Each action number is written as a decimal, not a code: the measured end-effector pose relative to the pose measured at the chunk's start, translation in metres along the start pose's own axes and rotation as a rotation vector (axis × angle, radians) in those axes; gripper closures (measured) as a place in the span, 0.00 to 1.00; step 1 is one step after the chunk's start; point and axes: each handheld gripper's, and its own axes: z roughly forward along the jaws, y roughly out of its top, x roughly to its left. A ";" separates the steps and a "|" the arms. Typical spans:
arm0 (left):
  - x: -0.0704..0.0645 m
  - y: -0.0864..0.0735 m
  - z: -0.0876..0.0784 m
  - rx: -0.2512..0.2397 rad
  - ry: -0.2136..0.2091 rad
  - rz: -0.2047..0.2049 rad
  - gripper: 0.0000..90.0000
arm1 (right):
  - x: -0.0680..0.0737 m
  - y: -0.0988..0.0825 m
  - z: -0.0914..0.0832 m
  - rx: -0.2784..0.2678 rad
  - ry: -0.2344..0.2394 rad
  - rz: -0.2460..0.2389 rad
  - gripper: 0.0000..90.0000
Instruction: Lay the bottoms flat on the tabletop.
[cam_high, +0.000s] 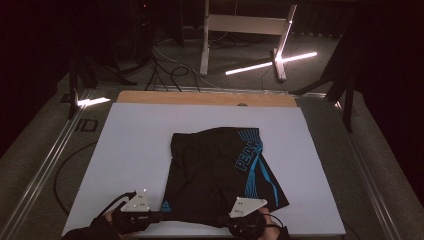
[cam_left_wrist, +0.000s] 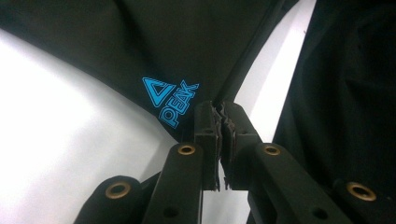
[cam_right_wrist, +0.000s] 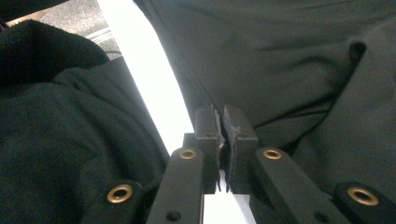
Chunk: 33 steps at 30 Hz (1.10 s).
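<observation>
A pair of black shorts lies flat on the white table top, waistband at the far end, leg hems toward the two grippers. Blue stripes and lettering run down the leg on the right gripper's side. A small blue logo sits by the hem just beside the left gripper. Each gripper pinches the near hem edge.

Just ahead of the left gripper, the shorts look like smooth, matt black cloth with glossy blue print. Under both claws, the white tabletop looks smooth and matt; its far edge is bare wood.
</observation>
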 end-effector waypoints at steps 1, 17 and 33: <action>0.000 -0.001 0.001 0.009 -0.009 0.001 0.95 | 0.001 -0.001 0.000 0.001 0.008 0.000 0.95; 0.000 0.003 -0.006 -0.084 -0.038 -0.008 0.43 | -0.018 0.006 -0.034 -0.195 -0.041 0.043 0.43; -0.006 0.002 -0.005 -0.067 -0.025 0.016 0.46 | -0.027 -0.002 -0.052 -0.275 0.006 0.060 0.15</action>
